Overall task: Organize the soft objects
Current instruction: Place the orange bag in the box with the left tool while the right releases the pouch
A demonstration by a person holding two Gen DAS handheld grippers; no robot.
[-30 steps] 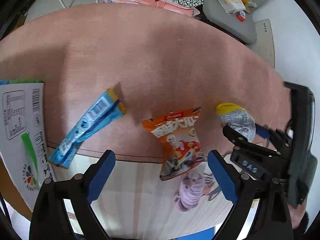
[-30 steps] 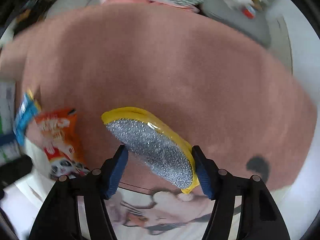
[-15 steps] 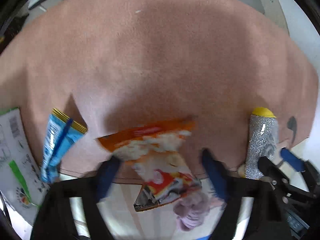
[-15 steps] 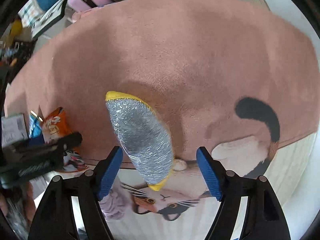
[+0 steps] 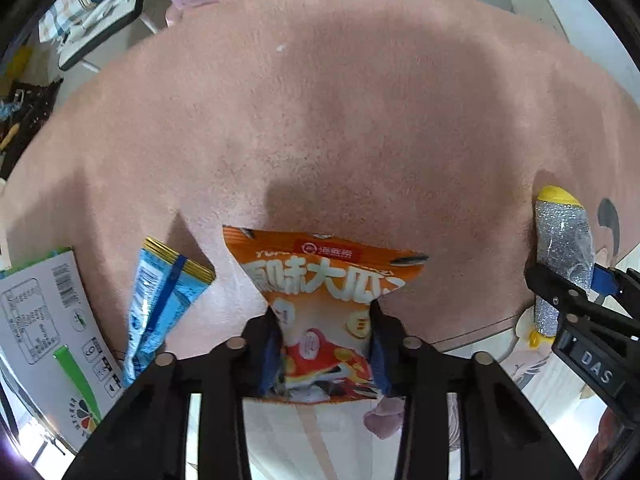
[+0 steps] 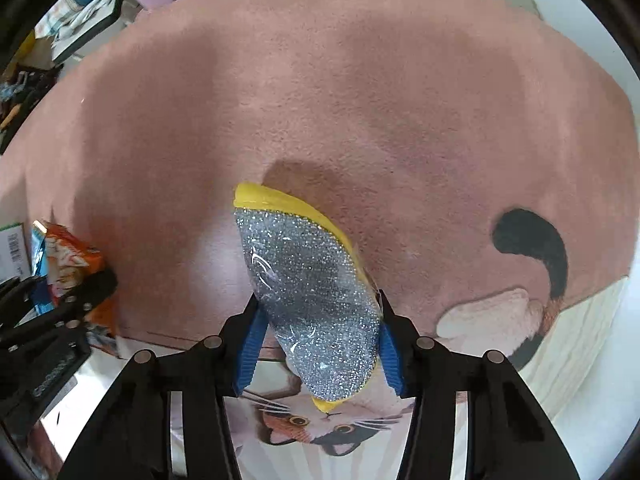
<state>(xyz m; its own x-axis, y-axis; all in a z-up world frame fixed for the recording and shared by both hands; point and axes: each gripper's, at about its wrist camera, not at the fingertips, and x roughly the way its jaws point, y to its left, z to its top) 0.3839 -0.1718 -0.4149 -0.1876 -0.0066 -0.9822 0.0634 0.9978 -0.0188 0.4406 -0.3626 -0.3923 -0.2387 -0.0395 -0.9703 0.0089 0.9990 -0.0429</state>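
Snacks sit at the pink rug's (image 5: 360,128) near edge: a blue sachet (image 5: 160,304) lies loose by the left corner, and beside it the left gripper (image 5: 325,350) pinches the orange snack bag (image 5: 324,304) low down, both pads pressed into it. Farther right, the right gripper (image 6: 318,346) clamps the glittery silver-and-yellow sponge (image 6: 308,296) at its near end. Both holds look shallow, so I'd lift slowly and level, squeezing gently so the bag doesn't crush or slip.

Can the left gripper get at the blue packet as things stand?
Probably not yet: the left gripper is shut on the orange snack bag. The blue packet lies uncovered on the pink rug just beside it, so the path looks free once emptied.
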